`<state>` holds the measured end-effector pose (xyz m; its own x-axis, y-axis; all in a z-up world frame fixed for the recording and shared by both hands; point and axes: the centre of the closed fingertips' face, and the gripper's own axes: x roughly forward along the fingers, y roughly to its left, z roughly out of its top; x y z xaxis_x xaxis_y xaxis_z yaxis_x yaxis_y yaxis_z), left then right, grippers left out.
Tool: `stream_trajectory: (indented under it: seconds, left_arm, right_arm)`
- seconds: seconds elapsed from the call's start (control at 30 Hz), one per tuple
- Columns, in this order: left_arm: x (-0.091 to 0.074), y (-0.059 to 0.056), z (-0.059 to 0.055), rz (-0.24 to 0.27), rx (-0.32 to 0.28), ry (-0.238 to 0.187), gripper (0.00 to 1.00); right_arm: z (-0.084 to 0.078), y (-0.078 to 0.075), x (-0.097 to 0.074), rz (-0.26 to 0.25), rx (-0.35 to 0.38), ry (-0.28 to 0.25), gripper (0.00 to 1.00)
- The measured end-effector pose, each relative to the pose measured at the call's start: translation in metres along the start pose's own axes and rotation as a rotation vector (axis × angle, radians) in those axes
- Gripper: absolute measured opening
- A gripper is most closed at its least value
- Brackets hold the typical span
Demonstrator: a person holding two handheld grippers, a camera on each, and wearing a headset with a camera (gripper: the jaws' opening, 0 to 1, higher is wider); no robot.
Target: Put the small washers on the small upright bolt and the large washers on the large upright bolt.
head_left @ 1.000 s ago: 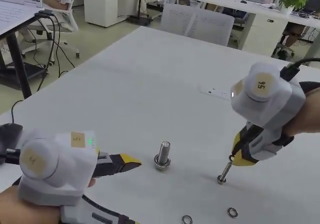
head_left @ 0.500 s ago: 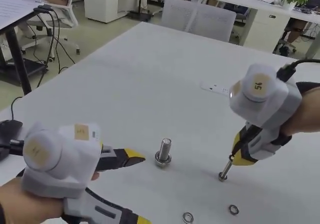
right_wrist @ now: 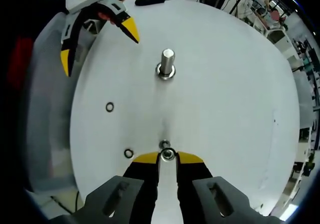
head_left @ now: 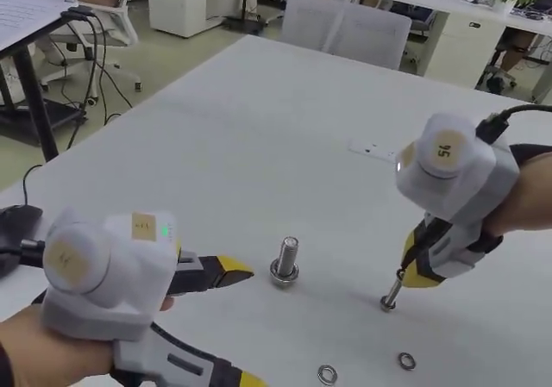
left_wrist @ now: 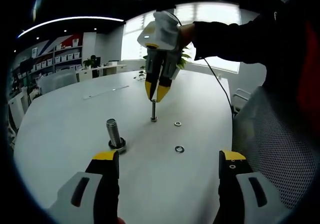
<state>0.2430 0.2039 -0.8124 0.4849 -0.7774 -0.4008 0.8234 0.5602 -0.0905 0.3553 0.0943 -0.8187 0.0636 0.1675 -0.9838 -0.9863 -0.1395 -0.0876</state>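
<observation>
The large upright bolt [head_left: 285,260] stands mid-table with a washer around its base. To its right is the small upright bolt [head_left: 391,294]. My right gripper [head_left: 405,275] hovers at the small bolt's top, shut on a small washer [right_wrist: 168,154] that sits right over the bolt tip. Two loose washers [head_left: 327,374] [head_left: 406,361] lie on the table in front of the bolts. My left gripper [head_left: 240,322] is open with nothing between its fingers, left of the large bolt [left_wrist: 114,134]. From the left gripper view, the right gripper [left_wrist: 156,90] points down at the small bolt [left_wrist: 153,109].
The white table [head_left: 259,146] has a small white strip [head_left: 371,152] lying behind the bolts. Office chairs [head_left: 345,29], desks and a person sit beyond the far edge. A dark mouse [head_left: 13,223] lies at the left table edge.
The head camera has shifted slightly. My right gripper stays at the small bolt's top. My left gripper has edged a little toward the large bolt.
</observation>
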Motion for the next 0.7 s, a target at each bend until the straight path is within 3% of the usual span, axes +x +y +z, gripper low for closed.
stream_trajectory:
  seconds: [0.7]
  left_arm:
    - [-0.001,-0.001,-0.002,0.001,-0.006,0.005,0.81]
  right_arm:
    - [-0.002,0.001,0.029,0.029,0.007,0.013,0.14]
